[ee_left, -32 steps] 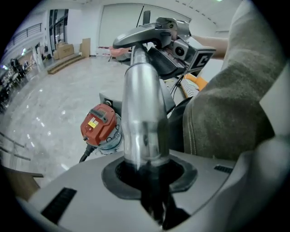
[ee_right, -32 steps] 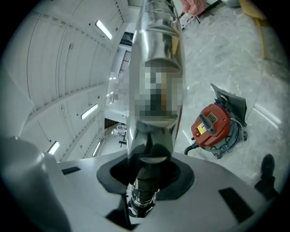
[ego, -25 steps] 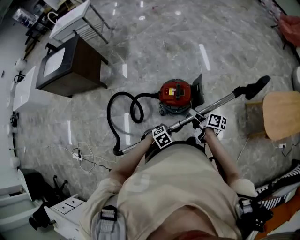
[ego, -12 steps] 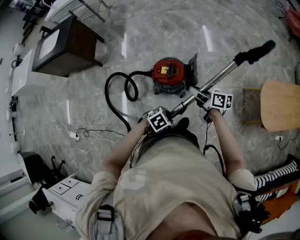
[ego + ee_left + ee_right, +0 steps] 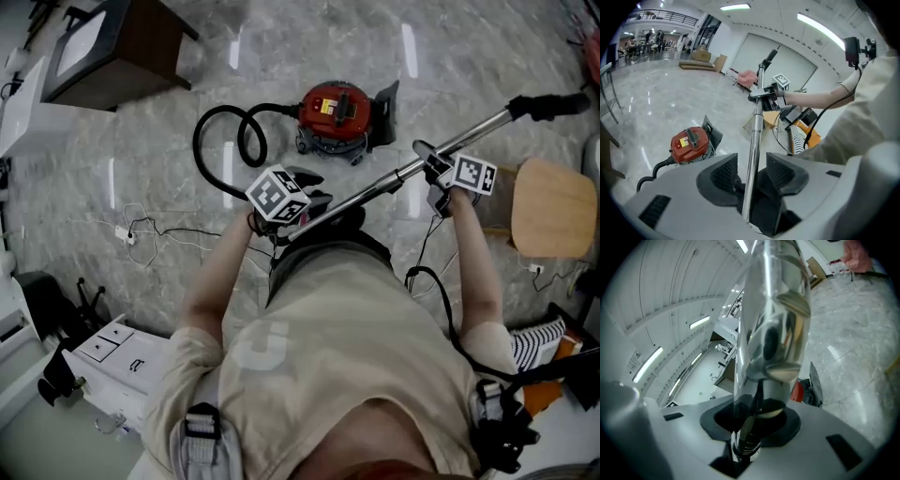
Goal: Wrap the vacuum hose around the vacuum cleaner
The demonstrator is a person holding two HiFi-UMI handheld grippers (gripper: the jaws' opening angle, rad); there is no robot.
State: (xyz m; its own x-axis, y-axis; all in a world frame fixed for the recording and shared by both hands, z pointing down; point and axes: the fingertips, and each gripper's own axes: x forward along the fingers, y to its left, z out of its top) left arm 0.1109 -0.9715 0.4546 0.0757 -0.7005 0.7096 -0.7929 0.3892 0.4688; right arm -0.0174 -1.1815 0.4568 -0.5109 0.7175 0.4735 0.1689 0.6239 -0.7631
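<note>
Now the right gripper point(image 5: 433, 174) clamps the metal tube point(image 5: 375, 187), while the left gripper point(image 5: 751, 176), jaws just opened, sits loose around it. The hose point(image 5: 197, 142) lies looped on the floor beside the vacuum cleaner point(image 5: 335, 108). Wrapping hasn't begun; next, probably, carry the tube around the cleaner.

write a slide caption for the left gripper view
Left gripper fingers, just opened, straddle the metal wand that the right gripper grips higher up; red vacuum cleaner below

Head view looks steeply down; gripper views (close) share its vacuum cleaner point(image 5: 336, 105)
</note>
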